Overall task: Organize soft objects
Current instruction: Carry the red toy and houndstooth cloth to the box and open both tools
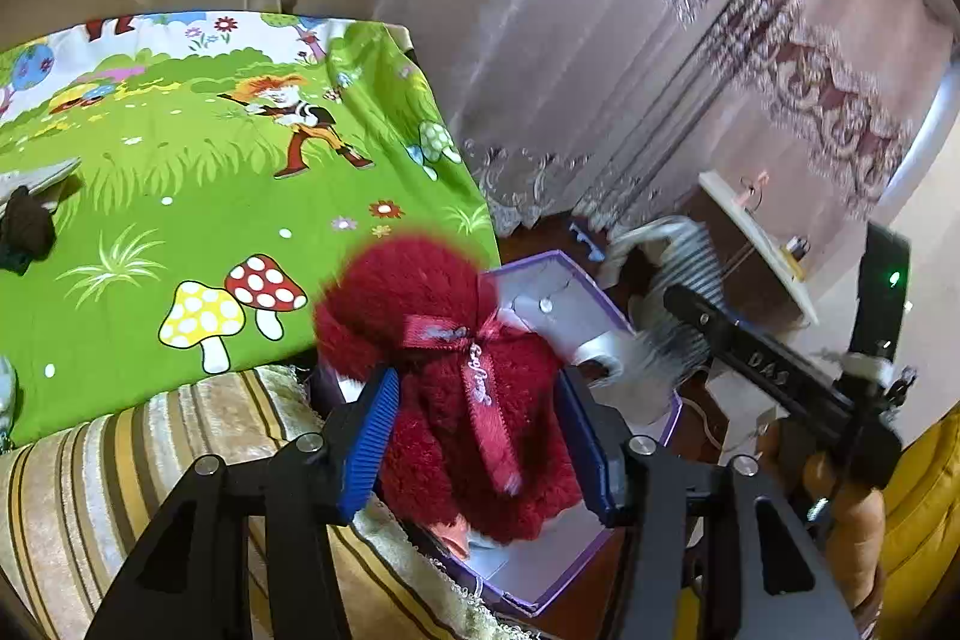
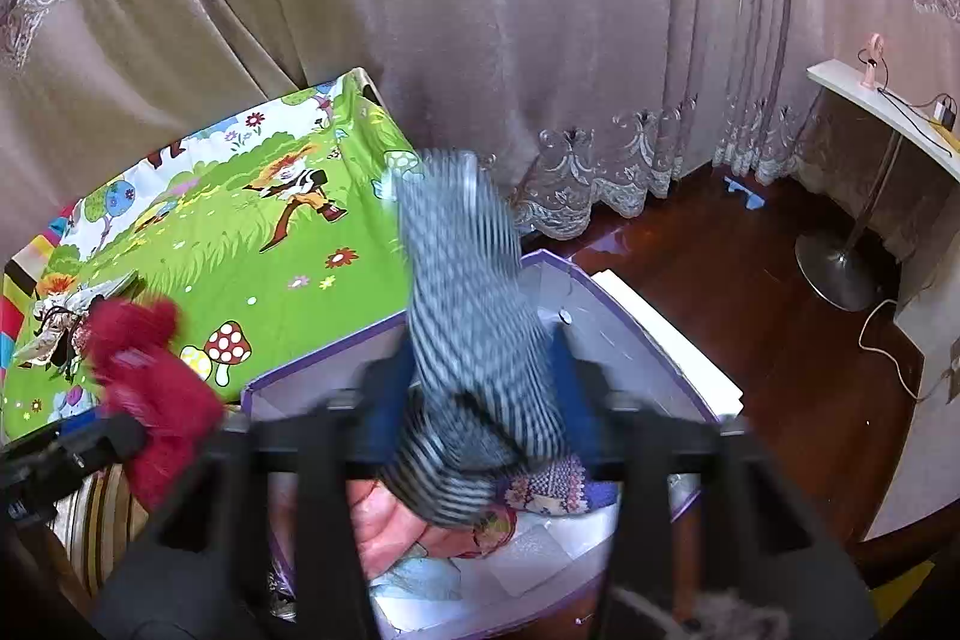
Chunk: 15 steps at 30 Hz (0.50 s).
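A fluffy red plush point(image 1: 468, 400) with a satin bow hangs between the blue pads of my left gripper point(image 1: 480, 439), over the near corner of a purple-edged white box point(image 1: 600, 304). The jaws stand apart and the pads barely touch the fur. My right gripper point(image 2: 480, 388) is open over the same box point(image 2: 324, 346). A blurred black-and-white striped sock point(image 2: 474, 316) sits loose between its pads with gaps on both sides. Pink and patterned cloths point(image 2: 546, 484) lie inside the box. The red plush point(image 2: 150, 388) also shows at the left of the right wrist view.
The box stands on a dark wooden floor point(image 2: 750, 292) beside a bed with a green cartoon sheet point(image 1: 210, 196) and a striped blanket point(image 1: 120, 460). A dark soft item point(image 1: 24, 226) lies on the sheet. Curtains point(image 2: 480, 40) hang behind; a white side table point(image 2: 870, 94) stands right.
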Available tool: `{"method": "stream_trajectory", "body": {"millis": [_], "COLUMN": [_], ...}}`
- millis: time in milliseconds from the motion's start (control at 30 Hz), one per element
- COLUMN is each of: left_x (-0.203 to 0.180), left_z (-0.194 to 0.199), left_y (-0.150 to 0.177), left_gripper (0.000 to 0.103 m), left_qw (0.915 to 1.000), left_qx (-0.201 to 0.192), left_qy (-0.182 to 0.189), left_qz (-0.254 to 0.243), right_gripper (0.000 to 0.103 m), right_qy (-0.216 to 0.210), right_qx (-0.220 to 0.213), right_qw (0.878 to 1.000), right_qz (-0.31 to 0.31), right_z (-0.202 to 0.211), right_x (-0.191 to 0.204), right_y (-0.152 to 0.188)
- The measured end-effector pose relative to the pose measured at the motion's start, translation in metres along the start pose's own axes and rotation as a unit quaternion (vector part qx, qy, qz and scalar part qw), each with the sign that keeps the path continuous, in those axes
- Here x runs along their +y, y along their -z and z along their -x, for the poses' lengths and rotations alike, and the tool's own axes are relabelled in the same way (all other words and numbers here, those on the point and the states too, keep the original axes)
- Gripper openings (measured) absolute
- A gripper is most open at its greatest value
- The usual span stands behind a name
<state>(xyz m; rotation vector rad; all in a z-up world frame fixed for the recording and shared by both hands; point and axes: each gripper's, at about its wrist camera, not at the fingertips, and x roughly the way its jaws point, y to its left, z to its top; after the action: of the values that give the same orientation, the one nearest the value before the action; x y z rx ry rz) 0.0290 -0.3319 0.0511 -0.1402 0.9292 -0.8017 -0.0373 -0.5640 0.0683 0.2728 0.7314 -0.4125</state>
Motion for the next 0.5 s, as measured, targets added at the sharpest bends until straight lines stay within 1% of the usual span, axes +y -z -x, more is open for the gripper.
{"method": "stream_trajectory", "body": {"millis": [33, 167, 333, 500], "left_x": [-0.001, 0.003, 0.005, 0.01], "left_z": [-0.001, 0.0, 0.006, 0.01], "left_y": [0.002, 0.005, 0.007, 0.008], "left_gripper": [0.056, 0.056, 0.056, 0.056], "left_qw": [1.0, 0.9999, 0.9998, 0.9997], "left_qx": [0.002, 0.005, 0.0, 0.0], "left_qy": [-0.001, -0.009, -0.019, -0.022], "left_qz": [-0.002, 0.003, 0.005, 0.008], "right_gripper": [0.07, 0.071, 0.074, 0.077], "right_qy": [0.001, 0.004, -0.005, -0.011], "right_qx": [-0.003, -0.002, 0.005, 0.003], "right_qw": [1.0, 1.0, 1.0, 1.0], "right_qz": [-0.002, 0.007, 0.015, 0.028], "right_z": [0.001, 0.001, 0.0, 0.006], "right_x": [-0.001, -0.001, 0.005, 0.014], "right_y": [0.001, 0.004, 0.008, 0.01]}}
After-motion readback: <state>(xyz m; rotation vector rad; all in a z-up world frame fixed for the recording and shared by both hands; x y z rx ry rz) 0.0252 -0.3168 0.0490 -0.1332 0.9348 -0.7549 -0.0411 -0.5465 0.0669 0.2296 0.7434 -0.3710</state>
